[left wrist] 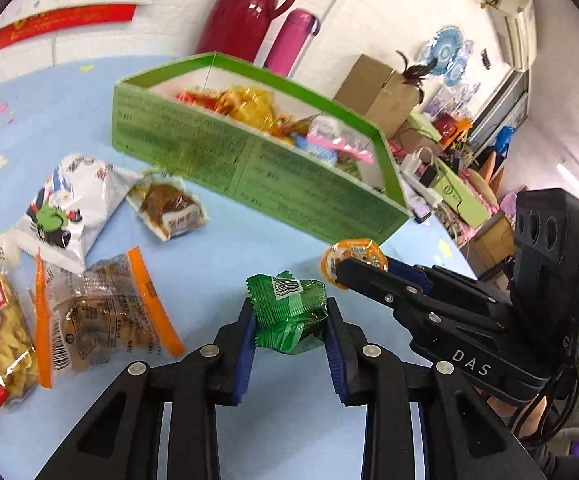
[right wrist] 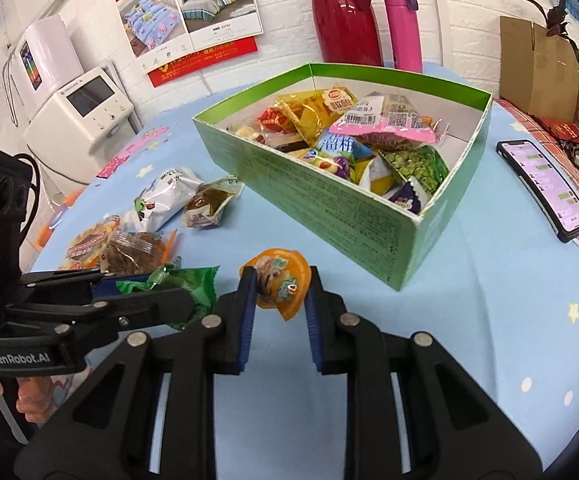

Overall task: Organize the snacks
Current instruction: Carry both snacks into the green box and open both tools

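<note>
Two grippers are up over a pale blue worktop [left wrist: 249, 240] with star prints. From the left wrist view, a white brick wall runs behind, a dark red flask [left wrist: 249, 8] and pink bottle [left wrist: 295, 40] standing past the green box [left wrist: 217, 160] of snacks. The left gripper [left wrist: 290, 322] is level with the surface, jaws pinching a green candy packet [left wrist: 289, 312]. Four loose packets lie to its left, among them a white bag [left wrist: 69, 208] and a brown-filled pouch [left wrist: 169, 208]. The right gripper [left wrist: 355, 270] reaches in from the right, jaws clamped on an orange jelly cup [left wrist: 353, 256] beside the box's near corner.

Over to the right wrist view: the right gripper [right wrist: 279, 292] holds the jelly cup [right wrist: 279, 284] just short of the green box [right wrist: 329, 208], whose heaped contents show clearly here. A phone [right wrist: 541, 184] lies right of the box and a white appliance [right wrist: 85, 120] stands far left, neither seen from the other camera. The left gripper [right wrist: 169, 292] comes in from the left with the green packet [right wrist: 193, 284], a hand [right wrist: 29, 400] under it.
</note>
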Motion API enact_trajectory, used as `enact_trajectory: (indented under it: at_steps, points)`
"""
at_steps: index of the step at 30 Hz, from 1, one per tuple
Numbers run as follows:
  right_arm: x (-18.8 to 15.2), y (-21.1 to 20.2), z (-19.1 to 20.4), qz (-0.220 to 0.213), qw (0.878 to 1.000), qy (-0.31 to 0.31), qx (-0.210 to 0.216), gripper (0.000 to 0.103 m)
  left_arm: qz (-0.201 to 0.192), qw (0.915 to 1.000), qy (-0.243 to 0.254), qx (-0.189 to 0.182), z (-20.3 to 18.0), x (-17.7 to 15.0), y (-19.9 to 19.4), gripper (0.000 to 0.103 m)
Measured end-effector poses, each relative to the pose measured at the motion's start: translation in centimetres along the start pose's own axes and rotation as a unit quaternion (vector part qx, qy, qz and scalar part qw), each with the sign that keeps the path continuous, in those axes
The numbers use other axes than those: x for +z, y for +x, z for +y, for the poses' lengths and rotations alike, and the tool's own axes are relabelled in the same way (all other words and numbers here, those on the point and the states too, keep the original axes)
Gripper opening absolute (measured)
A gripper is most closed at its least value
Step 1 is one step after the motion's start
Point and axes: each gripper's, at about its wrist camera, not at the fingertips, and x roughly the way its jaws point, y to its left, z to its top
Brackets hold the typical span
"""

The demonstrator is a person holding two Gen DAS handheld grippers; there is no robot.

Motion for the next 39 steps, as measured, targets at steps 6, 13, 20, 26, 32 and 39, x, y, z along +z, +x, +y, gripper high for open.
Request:
enact_trajectory:
  at_steps: [6,13,20,26,32,39]
  points:
    - [1.9,-2.9,-0.4,-0.050,0.999,0.008,0.021,0.025,-0.027,0.9993,-0.019,-0.015,-1.1,2.1,-2.1,0.031]
    - [5.5,-3.8,-2.9,-0.099,0.995,0.020,-0.001,0.025,-0.072,0.9971,0.014,0.021,-4.1,7.5,-3.6,0.032]
    - [9.2,-2.2,-7.1,-0.108,0.992,0.053,-0.024,0.026,-0.079,0.9956,0.006,0.050,-4.3,12.0,-0.7,0.032]
    - [10.9,0.0,-9.0,-0.110,0.992,0.060,-0.018,0.027,-0.061,0.9960,-0.008,0.065,-3.0,13.6,2.7,0.032]
    - [10.2,1.2,-9.2,-0.114,0.991,0.035,-0.057,0.081,-0.077,0.9911,-0.056,0.093,-0.8,13.5,3.8,0.089]
    - [9.9,0.8,-9.0,-0.115,0.992,0.039,-0.046,0.100,-0.077,0.9880,-0.090,0.099,1.2,12.0,2.5,0.090]
